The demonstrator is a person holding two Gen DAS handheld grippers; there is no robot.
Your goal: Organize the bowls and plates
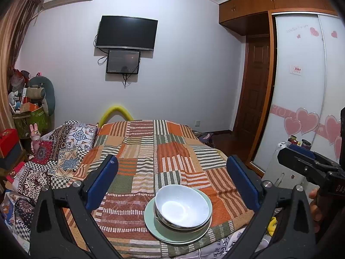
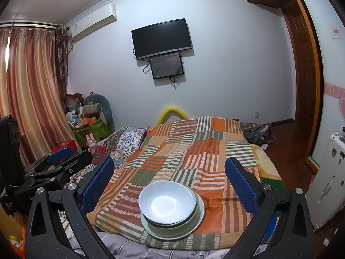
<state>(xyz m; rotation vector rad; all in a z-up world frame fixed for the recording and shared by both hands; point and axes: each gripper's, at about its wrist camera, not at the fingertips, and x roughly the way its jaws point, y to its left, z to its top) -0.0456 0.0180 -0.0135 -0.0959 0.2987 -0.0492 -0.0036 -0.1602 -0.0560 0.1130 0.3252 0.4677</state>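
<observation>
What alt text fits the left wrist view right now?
A white bowl sits stacked on a pale green plate on a striped patchwork blanket, between the open left gripper fingers. The right gripper shows at right.

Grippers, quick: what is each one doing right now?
Left gripper: open, holding nothing, above the stacked bowls.
Right gripper: open, holding nothing.

Plate (image 1: 155, 226) on blanket-covered bed (image 1: 172, 151)
</observation>
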